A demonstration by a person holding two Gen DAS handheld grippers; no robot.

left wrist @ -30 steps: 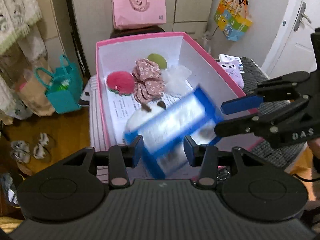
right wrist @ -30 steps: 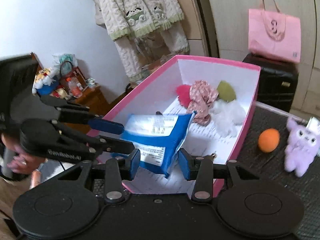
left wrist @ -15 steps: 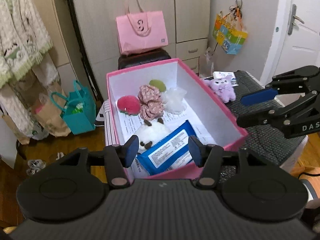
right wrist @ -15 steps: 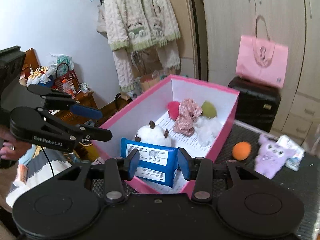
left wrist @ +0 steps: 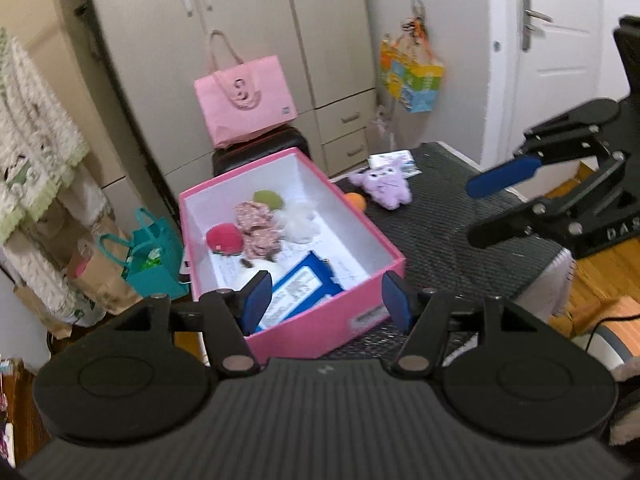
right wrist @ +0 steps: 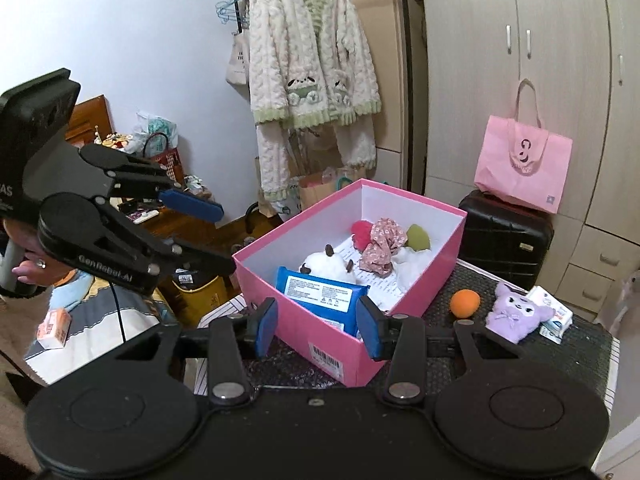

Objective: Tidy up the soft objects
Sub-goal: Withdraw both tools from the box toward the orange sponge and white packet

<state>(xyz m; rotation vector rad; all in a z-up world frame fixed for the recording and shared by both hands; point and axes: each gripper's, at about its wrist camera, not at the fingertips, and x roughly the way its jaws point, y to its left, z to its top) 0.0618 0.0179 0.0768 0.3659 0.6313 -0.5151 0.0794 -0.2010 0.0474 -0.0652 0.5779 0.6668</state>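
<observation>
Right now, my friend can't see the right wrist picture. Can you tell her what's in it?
A pink box on a dark mat holds a blue wipes pack, a white plush and other soft things. An orange ball and purple plush lie beside it. The right gripper is open, holding nothing.

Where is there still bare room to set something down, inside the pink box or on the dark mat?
Inside the pink box, bare floor runs along the right wall beside the blue wipes pack; the far end is crowded. The dark mat is free nearer than the orange ball and purple plush.
</observation>
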